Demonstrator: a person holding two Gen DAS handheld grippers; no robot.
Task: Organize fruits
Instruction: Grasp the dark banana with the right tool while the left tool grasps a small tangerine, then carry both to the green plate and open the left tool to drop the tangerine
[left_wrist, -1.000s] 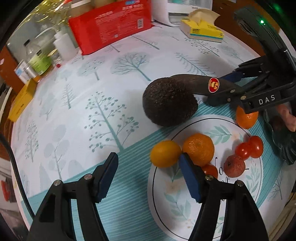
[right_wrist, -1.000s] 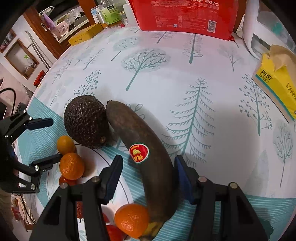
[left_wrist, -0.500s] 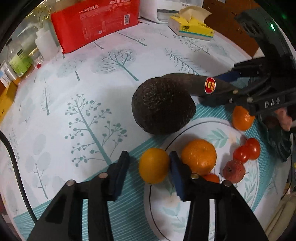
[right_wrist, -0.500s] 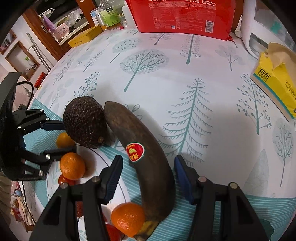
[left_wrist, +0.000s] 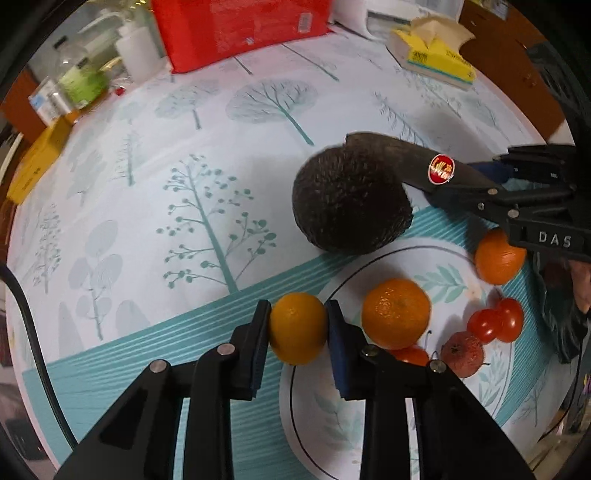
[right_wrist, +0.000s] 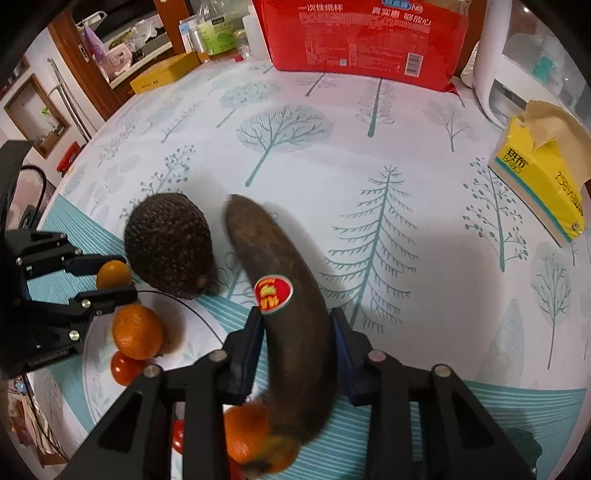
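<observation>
My left gripper (left_wrist: 297, 326) is shut on a small orange (left_wrist: 297, 328) at the left rim of the white leaf-patterned plate (left_wrist: 436, 254); it also shows in the right wrist view (right_wrist: 112, 275). My right gripper (right_wrist: 297, 325) is shut on a dark overripe banana (right_wrist: 284, 295) with a red sticker, also seen in the left wrist view (left_wrist: 417, 162). A dark avocado (left_wrist: 351, 199) lies beside the banana's tip, at the plate's far edge. On the plate lie two mandarins (left_wrist: 395, 314), cherry tomatoes (left_wrist: 495, 325) and a lychee (left_wrist: 461, 354).
A red package (right_wrist: 365, 37) stands at the table's far side, with bottles (left_wrist: 81, 77) and a yellow box (left_wrist: 33, 166) to its left. A yellow tissue box (right_wrist: 539, 177) lies far right beside a white appliance (right_wrist: 495, 74). The tree-print tablecloth (right_wrist: 332, 147) covers the table.
My left gripper moved forward around the small orange and closed on it. My right gripper closed on the banana, which has shifted slightly away from the avocado.
</observation>
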